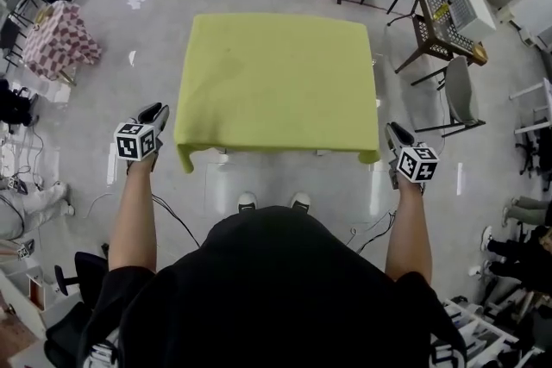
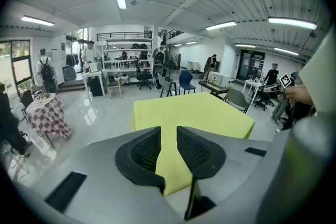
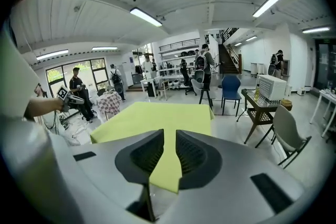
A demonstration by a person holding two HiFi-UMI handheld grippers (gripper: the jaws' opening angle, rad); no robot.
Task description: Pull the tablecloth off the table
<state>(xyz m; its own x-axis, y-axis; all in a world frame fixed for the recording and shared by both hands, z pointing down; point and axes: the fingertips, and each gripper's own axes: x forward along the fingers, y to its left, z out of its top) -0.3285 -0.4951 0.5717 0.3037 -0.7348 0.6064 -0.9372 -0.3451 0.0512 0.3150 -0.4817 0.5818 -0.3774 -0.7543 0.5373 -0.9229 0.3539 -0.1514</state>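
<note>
**Fingers (image 2: pixel 144 152) slightly parted on both sides, nothing caught yet**

Left gripper (image 2: pixel 168 131) and right gripper (image 3: pixel 169 134) each show a narrow gap, pads bare. Each sits just outside a near corner of the yellow-green fabric tablecloth (image 1: pixel 276 82), which lies spread flat between them. Best play, I'd say: slide each gap over a hanging corner, pinch deep, then draw back evenly so neither side slips.

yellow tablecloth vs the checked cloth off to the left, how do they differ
The yellow tablecloth is plain; the checked cloth has red-and-white checks. The yellow tablecloth lies flat with a short overhang; the checked cloth hangs far down all round. The yellow tablecloth covers a wider top than the checked cloth. Both are draped cloths.
</note>
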